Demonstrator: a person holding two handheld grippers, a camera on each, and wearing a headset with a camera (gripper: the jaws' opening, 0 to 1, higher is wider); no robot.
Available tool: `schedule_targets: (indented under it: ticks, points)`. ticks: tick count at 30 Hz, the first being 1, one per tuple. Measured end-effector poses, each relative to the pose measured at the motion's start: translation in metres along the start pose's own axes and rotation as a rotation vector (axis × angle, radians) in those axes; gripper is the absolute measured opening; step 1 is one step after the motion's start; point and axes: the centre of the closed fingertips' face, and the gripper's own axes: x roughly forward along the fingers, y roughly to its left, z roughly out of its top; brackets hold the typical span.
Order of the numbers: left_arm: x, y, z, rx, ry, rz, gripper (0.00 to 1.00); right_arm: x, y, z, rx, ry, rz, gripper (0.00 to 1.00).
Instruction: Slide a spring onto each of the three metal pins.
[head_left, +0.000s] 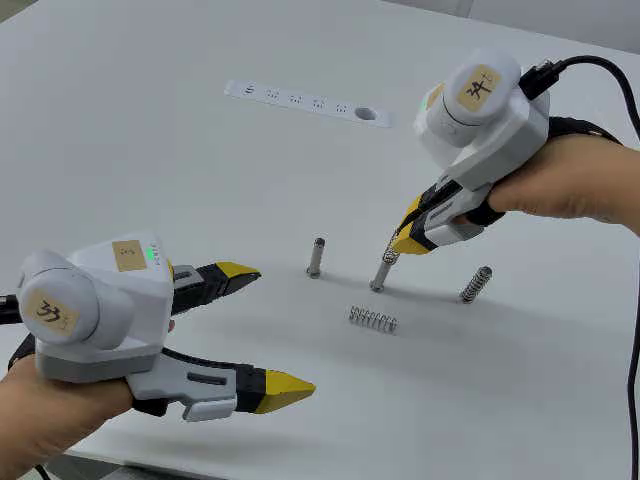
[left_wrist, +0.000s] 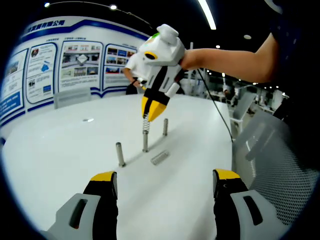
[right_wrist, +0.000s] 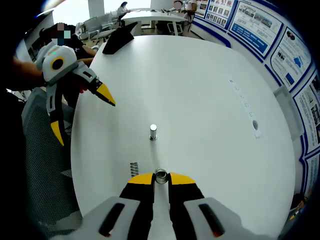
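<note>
Right tool (head_left: 403, 242) is clamped on a small steel coil spring (head_left: 390, 257); left tool (head_left: 283, 330) is held wide open, nothing gripped, open white worktop (head_left: 150, 130) beside it.

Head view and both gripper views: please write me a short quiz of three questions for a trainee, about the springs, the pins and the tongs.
1. True or false: the left tongs hold a spring.
2. Where is the loose spring? A) lying on the table; B) standing on a pin; C) between the left tongs.
3. Fill in: the right tongs are shut on a ____, right above the middle pin.

Key:
1. False: the left tongs are open and empty.
2. A.
3. spring.
</note>
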Motion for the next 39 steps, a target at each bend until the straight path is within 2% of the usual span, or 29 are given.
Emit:
schedule_targets:
  ticks: [9,18,24,30,39]
  points:
    - [0.000,-0.001,-0.001,-0.001,0.004,-0.001,0.79,0.019,0.003,-0.007,0.027,0.000,-0.001,0.11]
    - [0.000,0.000,-0.001,0.003,0.011,0.002,0.77,0.040,-0.002,-0.017,0.042,0.027,-0.015,0.11]
    - [0.000,0.001,-0.001,0.004,0.013,0.004,0.77,0.047,-0.002,-0.021,0.032,0.052,-0.028,0.12]
    - [0.001,0.001,-0.001,0.007,0.015,0.002,0.77,0.049,-0.002,-0.021,0.021,0.045,-0.034,0.15]
    - [0.002,-0.001,-0.001,0.011,0.018,-0.005,0.77,0.037,-0.004,-0.023,0.029,0.021,-0.057,0.17]
